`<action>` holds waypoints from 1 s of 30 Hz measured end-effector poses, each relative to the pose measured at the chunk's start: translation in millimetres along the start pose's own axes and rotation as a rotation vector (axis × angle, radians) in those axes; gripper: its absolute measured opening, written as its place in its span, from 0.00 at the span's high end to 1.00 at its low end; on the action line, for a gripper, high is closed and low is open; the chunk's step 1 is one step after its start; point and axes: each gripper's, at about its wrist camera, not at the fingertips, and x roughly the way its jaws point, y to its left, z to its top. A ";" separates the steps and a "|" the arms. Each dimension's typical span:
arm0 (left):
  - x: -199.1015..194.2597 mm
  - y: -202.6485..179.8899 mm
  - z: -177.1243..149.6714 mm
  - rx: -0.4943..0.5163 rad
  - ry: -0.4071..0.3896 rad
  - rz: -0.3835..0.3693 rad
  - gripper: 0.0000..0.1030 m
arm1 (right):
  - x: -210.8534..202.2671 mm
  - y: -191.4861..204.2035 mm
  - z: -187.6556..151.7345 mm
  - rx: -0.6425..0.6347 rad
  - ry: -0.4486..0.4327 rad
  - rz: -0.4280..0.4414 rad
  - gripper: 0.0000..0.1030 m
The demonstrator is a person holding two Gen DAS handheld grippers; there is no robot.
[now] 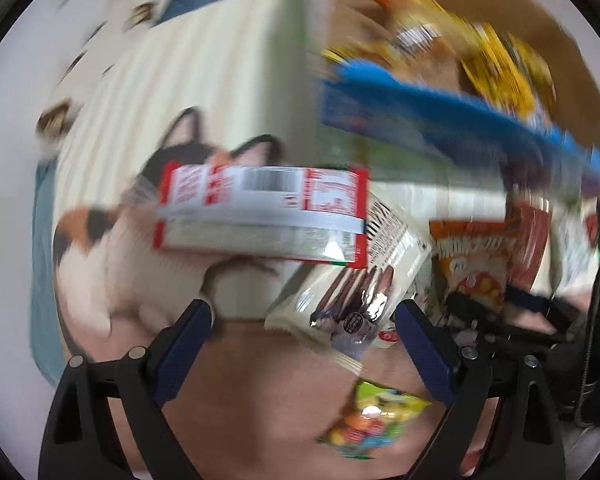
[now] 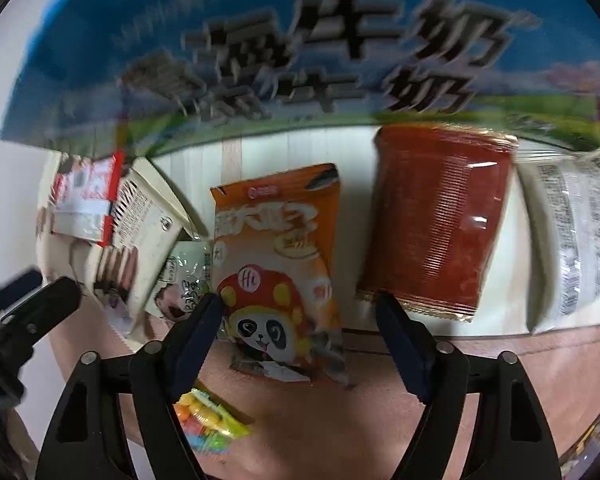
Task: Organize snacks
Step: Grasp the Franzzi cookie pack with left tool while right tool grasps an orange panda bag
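Note:
Snack packets lie on a cat-print mat (image 1: 148, 272) beside a blue milk carton box (image 2: 300, 40). My right gripper (image 2: 300, 308) is open, its fingers on either side of an orange panda packet (image 2: 278, 264), not closed on it. A red packet (image 2: 440, 216) lies to its right. My left gripper (image 1: 304, 312) is open and empty, just short of a cream chocolate-stick packet (image 1: 364, 280). A red-and-white packet (image 1: 260, 212) lies beyond it. A colourful candy bag (image 1: 372, 420) lies below the left fingers; it also shows in the right wrist view (image 2: 208, 424).
The box (image 1: 460, 120) holds yellow snack bags (image 1: 492, 52). A white packet with printed text (image 2: 572, 240) lies at the far right. A small green-white packet (image 2: 184, 280) sits left of the panda packet. The left gripper's body (image 2: 28, 312) shows at the left edge.

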 end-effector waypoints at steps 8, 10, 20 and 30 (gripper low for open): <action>38.8 -49.3 12.5 0.259 0.075 0.060 0.08 | -8.3 -28.2 -21.7 0.045 -0.005 -0.032 0.46; 43.5 -51.3 17.7 0.227 0.081 -0.017 0.16 | -9.1 -38.4 -25.7 0.080 0.006 0.000 0.40; 36.1 -25.6 -8.5 -0.001 0.069 -0.063 0.39 | 10.3 -19.4 -25.6 0.045 -0.007 -0.115 0.36; 40.7 15.4 -83.7 -0.185 0.115 -0.062 0.39 | 14.9 -20.7 -71.5 0.013 0.047 -0.098 0.40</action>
